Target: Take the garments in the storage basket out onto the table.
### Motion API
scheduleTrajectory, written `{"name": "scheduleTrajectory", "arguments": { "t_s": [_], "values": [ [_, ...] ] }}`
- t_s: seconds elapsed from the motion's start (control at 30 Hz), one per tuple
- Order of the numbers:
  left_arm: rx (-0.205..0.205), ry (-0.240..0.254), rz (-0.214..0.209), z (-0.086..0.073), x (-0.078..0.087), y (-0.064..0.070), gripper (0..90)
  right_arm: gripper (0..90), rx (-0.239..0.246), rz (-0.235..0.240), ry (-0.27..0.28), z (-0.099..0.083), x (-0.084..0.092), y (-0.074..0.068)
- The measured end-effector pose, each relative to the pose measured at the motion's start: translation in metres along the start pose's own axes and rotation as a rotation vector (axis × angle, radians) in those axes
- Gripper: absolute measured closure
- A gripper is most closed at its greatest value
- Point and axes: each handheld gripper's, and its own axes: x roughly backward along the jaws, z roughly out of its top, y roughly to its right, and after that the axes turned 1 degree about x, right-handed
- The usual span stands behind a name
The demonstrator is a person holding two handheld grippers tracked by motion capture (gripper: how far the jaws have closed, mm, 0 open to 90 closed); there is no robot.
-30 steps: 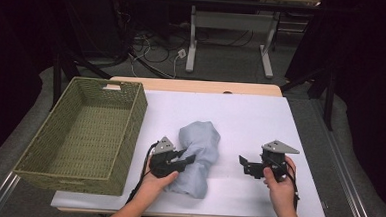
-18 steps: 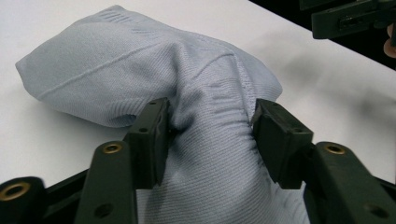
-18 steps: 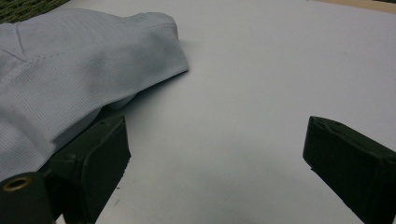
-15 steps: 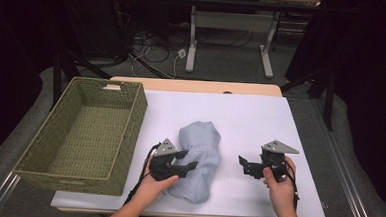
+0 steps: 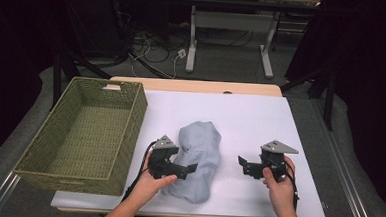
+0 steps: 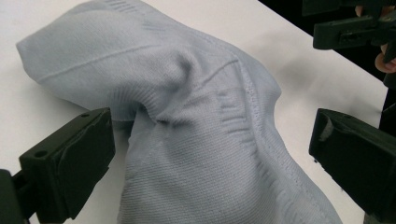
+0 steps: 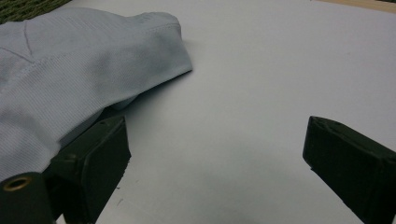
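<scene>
A crumpled pale blue knit garment (image 5: 198,156) lies in the middle of the white table top (image 5: 260,117). My left gripper (image 5: 190,168) is at the garment's near left edge, pointing right. Its jaws stand wide open, and in the left gripper view (image 6: 215,163) a fold of the garment (image 6: 187,116) bulges between them. My right gripper (image 5: 243,164) hovers to the right of the garment, pointing left at it. It is open, with bare table between its jaws in the right gripper view (image 7: 219,163) and the garment's edge (image 7: 70,60) beside the left jaw.
A green woven basket (image 5: 130,130) stands at the table's left side, close to the garment. The table's front edge runs just below both hands. A desk frame and cables sit on the floor beyond the far edge.
The garment has sagged and spread slightly near the left gripper, which shifted a little at its edge. The right gripper has hardly moved.
</scene>
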Motion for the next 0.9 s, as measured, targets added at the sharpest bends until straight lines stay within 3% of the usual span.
{"name": "scheduleTrajectory", "arguments": {
  "t_s": [0.23,0.37,0.6,0.9],
  "values": [
    [0.0,0.026,-0.004,0.012,0.014,0.002,0.5,7.0,-0.003,0.002,-0.004,0.0,0.0,0.0],
    [0.025,0.079,-0.015,0.02,0.026,0.002,0.5,7.0,-0.006,0.001,-0.004,0.0,0.001,0.0],
    [-0.002,0.131,-0.029,0.033,0.051,0.0,0.5,7.0,-0.002,0.002,0.0,0.0,0.002,-0.001],
    [-0.019,0.148,0.024,0.047,0.085,-0.004,0.7,7.0,-0.003,0.004,0.014,0.003,0.005,-0.003]
  ]
}}
